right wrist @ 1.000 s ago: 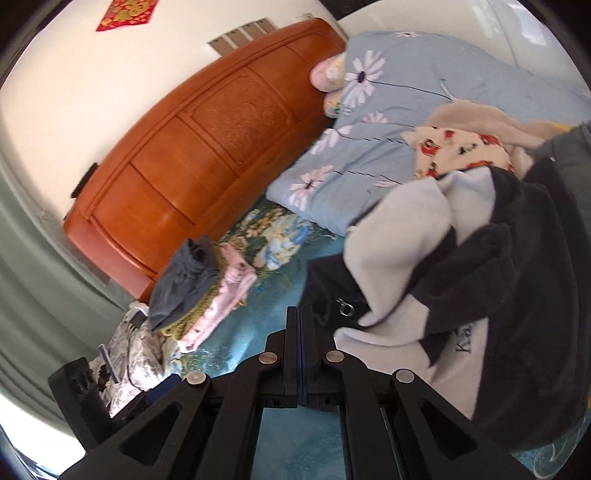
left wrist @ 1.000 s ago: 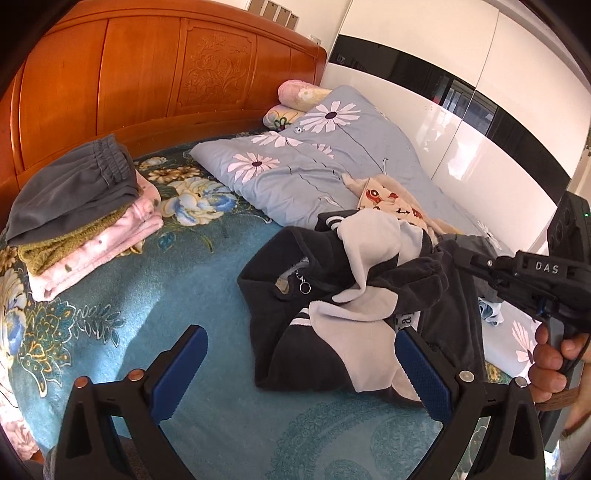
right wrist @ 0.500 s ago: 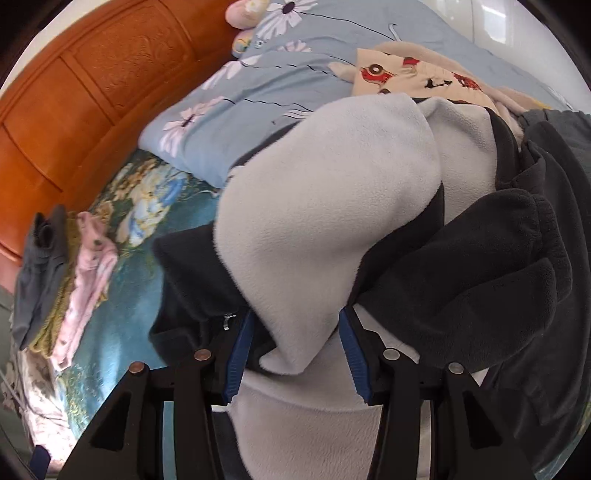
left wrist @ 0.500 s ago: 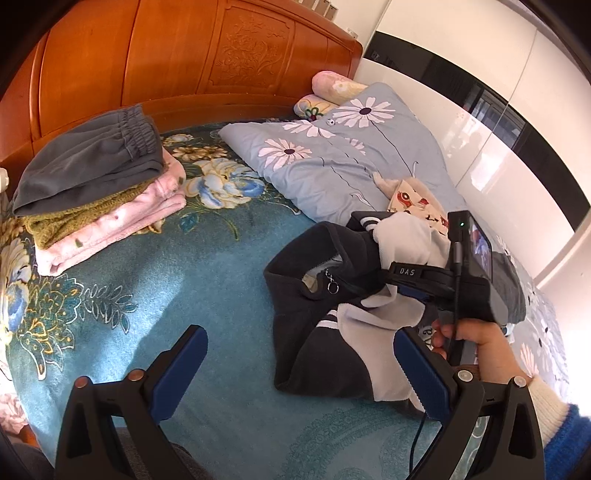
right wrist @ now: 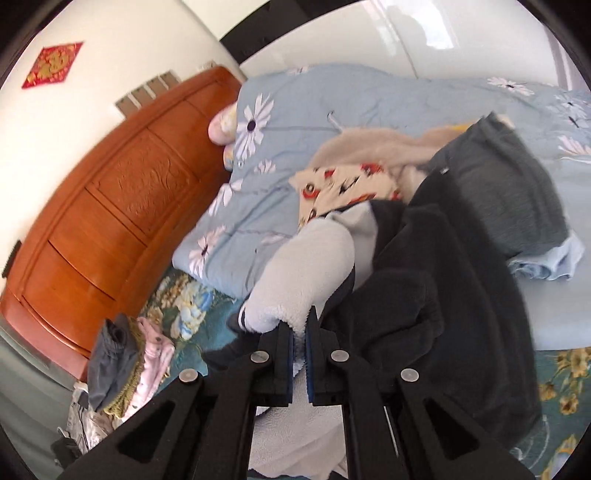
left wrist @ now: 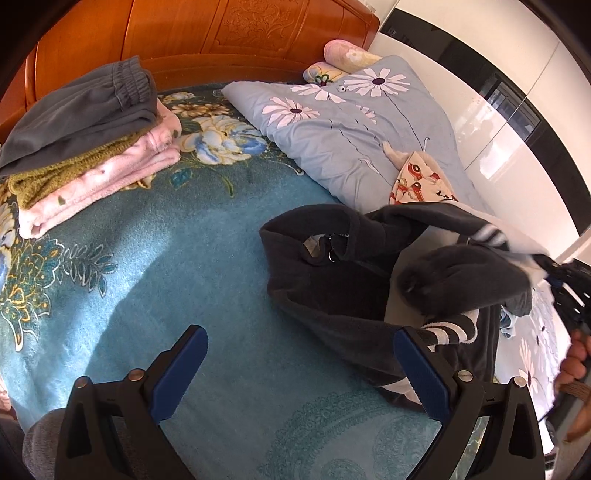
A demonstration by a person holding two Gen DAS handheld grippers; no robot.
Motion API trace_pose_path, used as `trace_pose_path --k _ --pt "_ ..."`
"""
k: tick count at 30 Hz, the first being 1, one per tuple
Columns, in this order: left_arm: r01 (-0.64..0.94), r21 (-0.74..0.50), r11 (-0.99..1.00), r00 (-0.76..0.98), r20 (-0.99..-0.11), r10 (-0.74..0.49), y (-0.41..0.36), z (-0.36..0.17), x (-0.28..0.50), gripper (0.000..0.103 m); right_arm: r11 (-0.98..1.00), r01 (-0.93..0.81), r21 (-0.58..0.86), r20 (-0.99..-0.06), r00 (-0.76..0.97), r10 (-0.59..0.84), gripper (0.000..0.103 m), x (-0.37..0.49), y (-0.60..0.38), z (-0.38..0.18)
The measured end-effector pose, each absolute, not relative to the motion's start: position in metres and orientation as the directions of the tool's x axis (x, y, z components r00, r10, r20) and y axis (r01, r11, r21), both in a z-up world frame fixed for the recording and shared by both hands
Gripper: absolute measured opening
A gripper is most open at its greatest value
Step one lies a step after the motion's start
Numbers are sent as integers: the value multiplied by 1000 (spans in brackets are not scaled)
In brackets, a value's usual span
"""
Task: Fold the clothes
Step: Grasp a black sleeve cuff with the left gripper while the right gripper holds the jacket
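Right tongs [right wrist: 300, 341] are clamped on the crumpled dark fleece jacket [left wrist: 332, 288], held partly lifted off the teal blanket [left wrist: 155, 258], left tongs [left wrist: 301, 373] gape empty, and folded clothes [left wrist: 85, 140] are stacked by the headboard, others left unfolded.

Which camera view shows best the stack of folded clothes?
The left wrist view: the stack lies large and unobstructed near the headboard. In the right wrist view it is small, at the lower left edge.

Right gripper [right wrist: 300, 334] now clamped on pale fleece of the dark jacket [left wrist: 332, 280], pulling it up and right, off the heap; sleeve stretched taut.
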State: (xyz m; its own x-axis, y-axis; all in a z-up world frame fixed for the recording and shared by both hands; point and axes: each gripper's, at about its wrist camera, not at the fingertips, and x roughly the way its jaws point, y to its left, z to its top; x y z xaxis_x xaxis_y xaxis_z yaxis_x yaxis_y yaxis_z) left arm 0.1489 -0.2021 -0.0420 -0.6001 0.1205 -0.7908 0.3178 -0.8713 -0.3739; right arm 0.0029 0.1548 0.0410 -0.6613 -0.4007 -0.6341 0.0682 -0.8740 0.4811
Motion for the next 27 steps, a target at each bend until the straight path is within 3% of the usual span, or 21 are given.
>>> trace_pose_path --k 3,12,17,23,27 --pt "316 -389 -865 -583 -799 147 -195 -49 142 102 -873 24 487 -579 -740 -343 5 46 210 72" --pt "356 -396 -846 -463 -861 209 -177 -87 130 102 -864 -326 383 -773 -625 -107 5 164 315 -4" --pt "392 -422 -818 -451 -863 229 -182 -94 130 102 -809 -474 346 -811 -585 -5 5 169 359 -35" --pt "387 -433 -814 -449 -860 243 -181 -101 130 102 -798 -516 311 -799 -597 75 5 138 393 -17" --pt "319 -407 -856 -430 -867 252 -161 -104 129 102 -773 -535 340 -811 -584 47 5 118 400 -23"
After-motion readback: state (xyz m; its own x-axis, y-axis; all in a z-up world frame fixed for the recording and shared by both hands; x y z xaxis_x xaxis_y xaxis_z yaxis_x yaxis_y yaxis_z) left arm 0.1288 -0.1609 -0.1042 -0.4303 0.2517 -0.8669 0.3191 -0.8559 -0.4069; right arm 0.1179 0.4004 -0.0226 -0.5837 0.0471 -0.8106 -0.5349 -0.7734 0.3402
